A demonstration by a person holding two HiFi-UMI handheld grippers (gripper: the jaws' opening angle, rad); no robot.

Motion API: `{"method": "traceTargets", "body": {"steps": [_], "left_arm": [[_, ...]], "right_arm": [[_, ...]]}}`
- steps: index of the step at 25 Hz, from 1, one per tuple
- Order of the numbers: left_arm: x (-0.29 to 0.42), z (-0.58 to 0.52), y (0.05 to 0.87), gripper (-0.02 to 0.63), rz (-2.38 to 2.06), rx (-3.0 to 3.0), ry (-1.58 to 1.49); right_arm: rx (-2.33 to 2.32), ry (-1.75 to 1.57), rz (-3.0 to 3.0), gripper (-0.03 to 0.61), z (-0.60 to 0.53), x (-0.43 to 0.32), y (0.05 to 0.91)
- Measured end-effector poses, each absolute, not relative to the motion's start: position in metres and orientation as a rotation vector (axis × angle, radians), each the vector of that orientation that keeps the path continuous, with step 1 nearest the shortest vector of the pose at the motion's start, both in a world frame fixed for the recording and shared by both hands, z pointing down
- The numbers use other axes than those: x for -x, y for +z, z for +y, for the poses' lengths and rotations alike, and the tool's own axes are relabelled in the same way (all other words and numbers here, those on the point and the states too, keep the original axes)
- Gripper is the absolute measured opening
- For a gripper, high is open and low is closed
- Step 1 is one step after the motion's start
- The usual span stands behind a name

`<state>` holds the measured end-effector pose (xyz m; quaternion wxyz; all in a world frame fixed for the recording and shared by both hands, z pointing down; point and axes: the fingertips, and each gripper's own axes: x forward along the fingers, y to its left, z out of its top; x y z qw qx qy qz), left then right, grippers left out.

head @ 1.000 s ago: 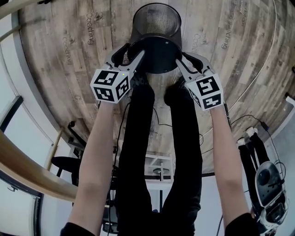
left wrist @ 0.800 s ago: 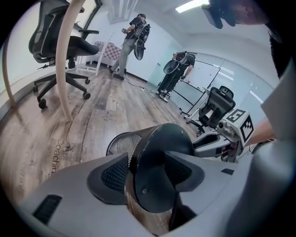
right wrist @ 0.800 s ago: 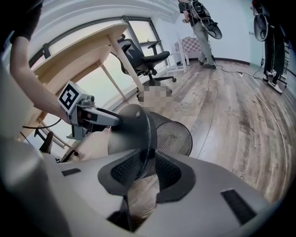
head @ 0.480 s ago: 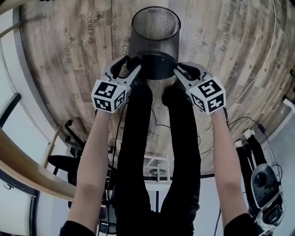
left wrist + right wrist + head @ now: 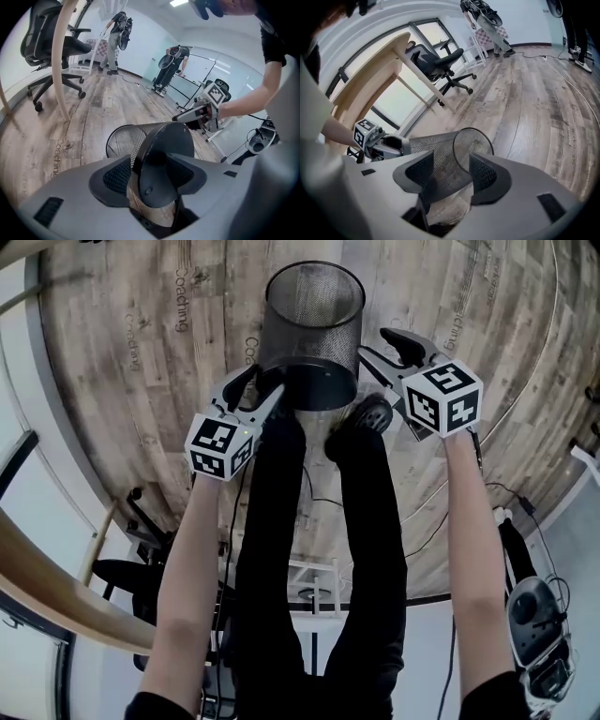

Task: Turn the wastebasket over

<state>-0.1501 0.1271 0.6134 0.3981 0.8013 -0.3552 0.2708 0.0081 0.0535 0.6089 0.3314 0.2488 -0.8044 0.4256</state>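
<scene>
Basket: black wire-mesh wastebasket (image 5: 314, 320), round, tipped sideways, at 12 o'clock in head view over wood-plank floor (image 5: 141, 381)
Basket ends: solid black base faces person at 6 o'clock, open mouth points to 12 o'clock
Left gripper (image 5: 262, 388): clenched on base edge at 7 o'clock of basket; base rim sits between jaws in left gripper view
Right gripper (image 5: 386, 348): released, jaws just been opening, pads on nothing; at 3 o'clock of basket, just beside, apart
Person: black-trousered legs (image 5: 281, 549) at 6 o'clock of basket
</scene>
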Motion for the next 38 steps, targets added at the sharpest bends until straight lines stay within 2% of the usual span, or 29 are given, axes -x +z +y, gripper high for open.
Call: {"method": "traceTargets", "body": {"steps": [8, 12, 26, 38], "left_arm": [[0.160, 0.119, 0.614, 0.250, -0.844, -2.068, 0.653], [0.168, 0.124, 0.616, 0.250, -0.792, -2.086, 0.672], [0.189, 0.126, 0.619, 0.252, -0.678, -2.121, 0.660], [0.203, 0.142, 0.628, 0.255, -0.548, -2.142, 0.748]], "right_arm": [[-0.595, 1.084, -2.033, 0.260, 0.004, -0.003, 0.670], [-0.620, 1.186, -2.009, 0.275, -0.009, -0.001, 0.695], [-0.529, 1.374, -2.004, 0.276, -0.030, 0.000, 0.737], [-0.349, 1.460, -2.041, 0.279, -0.007, 0.012, 0.733]]}}
